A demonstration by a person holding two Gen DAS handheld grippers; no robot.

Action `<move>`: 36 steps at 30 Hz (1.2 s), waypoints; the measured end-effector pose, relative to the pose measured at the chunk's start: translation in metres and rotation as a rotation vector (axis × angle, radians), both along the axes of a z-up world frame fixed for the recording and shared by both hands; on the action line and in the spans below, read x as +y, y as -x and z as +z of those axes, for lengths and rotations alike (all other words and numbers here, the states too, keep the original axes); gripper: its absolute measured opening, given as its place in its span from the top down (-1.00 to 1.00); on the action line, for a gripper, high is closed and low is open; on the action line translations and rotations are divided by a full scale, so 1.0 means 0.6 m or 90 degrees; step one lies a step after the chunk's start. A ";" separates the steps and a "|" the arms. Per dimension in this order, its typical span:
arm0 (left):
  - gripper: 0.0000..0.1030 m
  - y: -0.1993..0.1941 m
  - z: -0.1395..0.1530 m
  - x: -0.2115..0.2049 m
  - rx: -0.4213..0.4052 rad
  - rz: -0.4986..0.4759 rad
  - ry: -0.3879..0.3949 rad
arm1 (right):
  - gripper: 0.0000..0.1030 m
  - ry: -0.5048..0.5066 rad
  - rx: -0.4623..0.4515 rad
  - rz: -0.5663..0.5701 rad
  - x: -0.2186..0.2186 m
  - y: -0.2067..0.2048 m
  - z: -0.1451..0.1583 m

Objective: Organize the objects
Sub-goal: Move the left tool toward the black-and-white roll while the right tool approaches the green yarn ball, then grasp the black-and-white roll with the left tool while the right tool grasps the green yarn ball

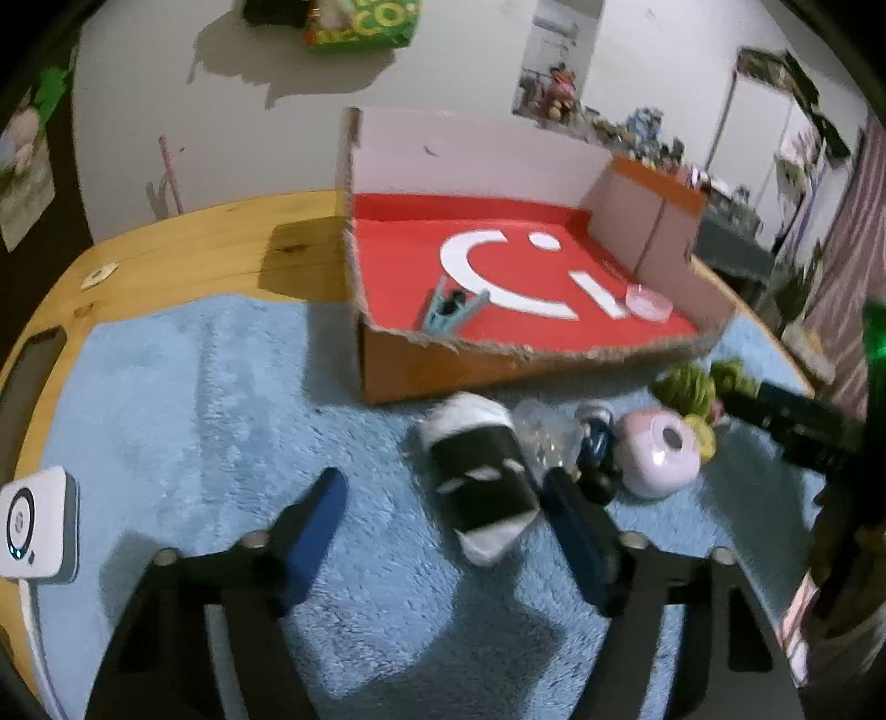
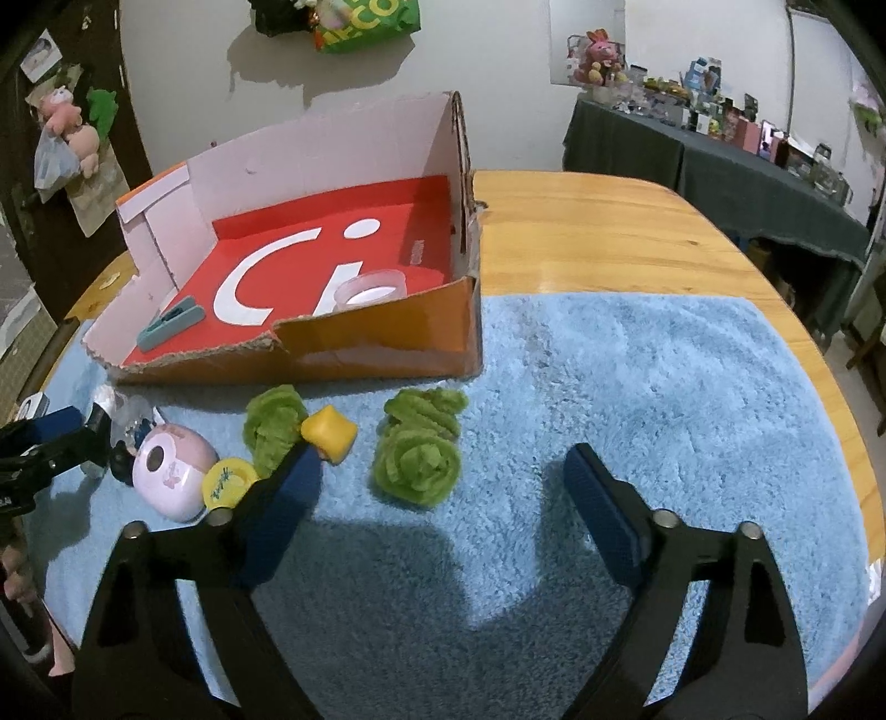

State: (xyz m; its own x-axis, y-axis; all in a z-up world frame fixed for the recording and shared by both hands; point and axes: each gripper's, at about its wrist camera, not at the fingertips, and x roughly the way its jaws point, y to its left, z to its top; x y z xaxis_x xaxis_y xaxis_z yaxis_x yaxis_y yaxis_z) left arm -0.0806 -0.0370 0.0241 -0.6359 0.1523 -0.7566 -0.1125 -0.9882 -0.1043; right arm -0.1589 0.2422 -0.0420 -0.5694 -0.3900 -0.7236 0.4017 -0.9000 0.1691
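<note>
A torn cardboard box (image 1: pixel 443 371) with a red floor stands on the blue rug (image 1: pixel 194 415); it holds a teal clip (image 1: pixel 451 313) and a clear round dish (image 1: pixel 648 302). My left gripper (image 1: pixel 443 498) is open, with a black-and-white wrapped object (image 1: pixel 479 471) between its fingers. Beside it lie a clear bag, a dark blue figure and a pink round gadget (image 1: pixel 659 448). My right gripper (image 2: pixel 443 487) is open and empty above the rug, just before a green fuzzy bundle (image 2: pixel 418 462). A second green bundle (image 2: pixel 274 423), a yellow block (image 2: pixel 329 432) and a yellow disc (image 2: pixel 227 479) lie left of it.
A white device (image 1: pixel 36 526) sits at the rug's left edge. The wooden table (image 2: pixel 609 232) extends right of the box (image 2: pixel 387 343). A dark cloth-covered table with toys (image 2: pixel 720 144) stands at the back right. A green bag (image 2: pixel 360 22) hangs on the wall.
</note>
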 end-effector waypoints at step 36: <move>0.44 0.010 0.006 -0.018 0.016 -0.002 -0.033 | 0.51 0.015 0.012 0.038 -0.005 -0.005 0.001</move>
